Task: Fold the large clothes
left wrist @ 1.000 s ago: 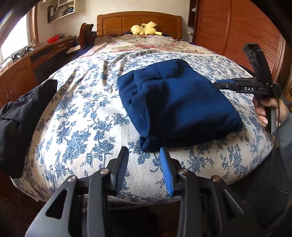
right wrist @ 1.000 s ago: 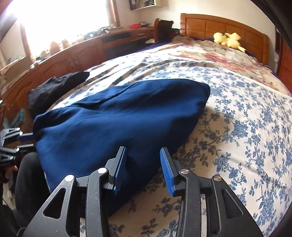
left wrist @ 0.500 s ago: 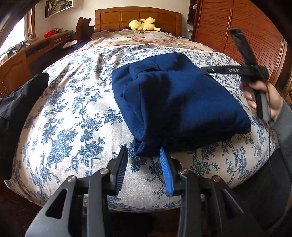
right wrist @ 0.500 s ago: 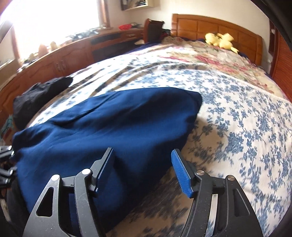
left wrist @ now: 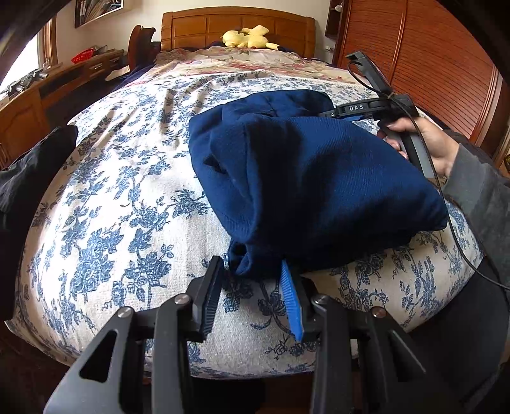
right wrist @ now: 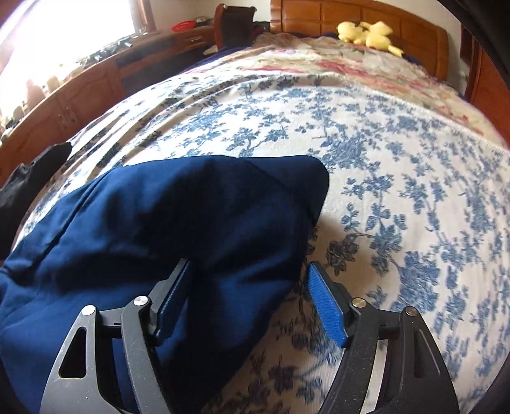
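Lettering "DAS" reads in white on the black body of the right hand-held gripper [left wrist: 350,110], seen from the left wrist camera at the far right edge of the folded navy sweatshirt [left wrist: 312,178]; no other writing can be read. The sweatshirt lies on the near part of the bed [left wrist: 127,223], bunched into a thick folded bundle on a cream bedspread printed with blue flowers.

From its own camera, the right hand-held gripper [right wrist: 251,286] has its jaws spread wide, the left blue-padded finger [right wrist: 173,297] pressed into the navy cloth and the right finger [right wrist: 326,302] lying off the cloth over the bedspread, so a corner of the fold sits between them without being pinched. The left hand-held gripper [left wrist: 255,280] is likewise parted, with the sweatshirt's near bottom corner reaching between its fingertips; I cannot tell whether the pads touch the cloth.

A black garment [left wrist: 28,172] lies at the left edge of the bed. Farther up, a pink-flowered cover [right wrist: 350,60] spreads below a wooden headboard [left wrist: 239,28], where a yellow plush toy [left wrist: 247,36] rests. A wooden counter [right wrist: 95,92] with drawers runs along the left wall beneath a bright window, carrying small clutter and a red dish [right wrist: 183,25]. Slatted wooden wardrobe doors [left wrist: 430,63] stand on the right.
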A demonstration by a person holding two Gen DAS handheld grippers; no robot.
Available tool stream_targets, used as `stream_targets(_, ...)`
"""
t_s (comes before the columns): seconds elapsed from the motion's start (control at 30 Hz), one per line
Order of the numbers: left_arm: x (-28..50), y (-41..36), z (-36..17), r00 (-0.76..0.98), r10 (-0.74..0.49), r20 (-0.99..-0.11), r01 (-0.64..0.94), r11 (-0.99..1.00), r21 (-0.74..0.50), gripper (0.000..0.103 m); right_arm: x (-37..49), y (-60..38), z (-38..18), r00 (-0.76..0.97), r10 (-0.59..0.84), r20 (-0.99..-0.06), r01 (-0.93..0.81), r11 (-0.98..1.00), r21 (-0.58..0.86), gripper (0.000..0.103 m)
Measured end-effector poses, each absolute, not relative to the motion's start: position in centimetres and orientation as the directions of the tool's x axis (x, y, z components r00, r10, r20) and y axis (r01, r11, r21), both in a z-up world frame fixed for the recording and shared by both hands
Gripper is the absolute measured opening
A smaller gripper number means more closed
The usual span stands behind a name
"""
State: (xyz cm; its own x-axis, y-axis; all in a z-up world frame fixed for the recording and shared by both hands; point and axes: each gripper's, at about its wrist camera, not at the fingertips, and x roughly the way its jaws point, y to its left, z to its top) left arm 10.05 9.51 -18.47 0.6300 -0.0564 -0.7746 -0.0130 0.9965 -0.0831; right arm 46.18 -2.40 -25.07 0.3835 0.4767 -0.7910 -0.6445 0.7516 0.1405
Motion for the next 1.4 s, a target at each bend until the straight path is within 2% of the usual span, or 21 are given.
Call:
stream_targets(0.2, 10.9, 9.4, -18.6, 0.624, -0.051, -0.780, -0.017, 0.997, -0.079, 0.034, 46.9, -3.0, -26.0, 0.318, 0.530, -0.786, -0.631, 0.737, 0.242, 0.075)
stream_targets(0.27, 10.9, 9.5, -18.6, 0.630, -0.052, -0.775, -0.025, 0.996, -0.087, 0.034, 46.7, -3.0, -25.9, 0.290, 0.562, -0.774, -0.636, 0.718, 0.283, 0.059)
stream_targets(0.3, 10.9, 9.6, -18.7, 0.633, -0.053, -0.772, -0.030, 0.995, -0.092, 0.034, 46.4, -2.9, -25.7, 0.286, 0.570, -0.770, -0.644, 0.710, 0.286, 0.055)
stream_targets(0.37, 10.8, 9.6, -18.8, 0.637, -0.053, -0.769, -0.032, 0.995, -0.096, 0.034, 45.5, -2.2, -25.2, 0.276, 0.590, -0.758, -0.679, 0.678, 0.281, 0.025)
stream_targets(0.4, 10.7, 9.6, -18.9, 0.635, -0.054, -0.771, -0.033, 0.995, -0.097, 0.034, 44.9, -1.7, -24.9, 0.306, 0.570, -0.763, -0.689, 0.685, 0.235, 0.024)
stream_targets(0.43, 10.7, 9.6, -18.9, 0.635, -0.057, -0.771, -0.035, 0.994, -0.102, 0.034, 44.6, -1.5, -24.6, 0.332, 0.554, -0.763, -0.693, 0.693, 0.202, 0.014)
stream_targets(0.47, 10.7, 9.7, -18.8, 0.635, -0.060, -0.771, -0.039, 0.993, -0.109, 0.034, 44.3, -1.5, -24.4, 0.343, 0.554, -0.759, -0.692, 0.695, 0.194, 0.009)
stream_targets(0.67, 10.4, 9.7, -18.8, 0.634, -0.062, -0.771, -0.045, 0.992, -0.117, 0.034, 43.2, -5.1, -21.6, 0.348, 0.615, -0.708, -0.675, 0.688, 0.266, 0.001)
stream_targets(0.97, 10.5, 9.9, -18.8, 0.636, -0.075, -0.768, -0.040, 0.991, -0.130, 0.034, 42.8, -6.2, -22.4, 0.374, 0.578, -0.725, -0.666, 0.712, 0.224, 0.000)
stream_targets(1.07, 10.3, 9.8, -18.9, 0.639, -0.069, -0.766, -0.045, 0.991, -0.127, 0.034, 43.6, -5.9, -22.9, 0.379, 0.576, -0.724, -0.650, 0.723, 0.235, 0.003)
stream_targets(1.1, 10.3, 9.8, -18.9, 0.640, -0.068, -0.765, -0.046, 0.991, -0.126, 0.034, 43.9, -5.8, -23.1, 0.380, 0.572, -0.727, -0.642, 0.729, 0.237, 0.007)
stream_targets(1.13, 10.3, 9.8, -18.9, 0.640, -0.068, -0.765, -0.046, 0.991, -0.126, 0.034, 44.3, -5.6, -23.4, 0.381, 0.562, -0.734, -0.632, 0.738, 0.237, 0.023)
stream_targets(1.17, 10.3, 9.8, -18.9, 0.639, -0.068, -0.766, -0.045, 0.991, -0.126, 0.034, 44.8, -5.3, -23.8, 0.377, 0.551, -0.745, -0.622, 0.746, 0.238, 0.044)
stream_targets(1.2, 10.3, 9.8, -18.9, 0.638, -0.070, -0.767, -0.044, 0.991, -0.126, 0.034, 45.2, -5.1, -24.2, 0.372, 0.549, -0.748, -0.614, 0.750, 0.245, 0.051)
stream_targets(1.33, 10.2, 9.7, -18.9, 0.637, -0.074, -0.767, -0.039, 0.991, -0.128, 0.034, 46.8, -4.7, -25.5, 0.326, 0.578, -0.748, -0.591, 0.742, 0.317, 0.060)
stream_targets(1.4, 10.2, 9.8, -18.9, 0.639, -0.075, -0.766, -0.038, 0.991, -0.128, 0.034, 47.6, -4.6, -25.7, 0.292, 0.619, -0.729, -0.576, 0.722, 0.382, 0.060)
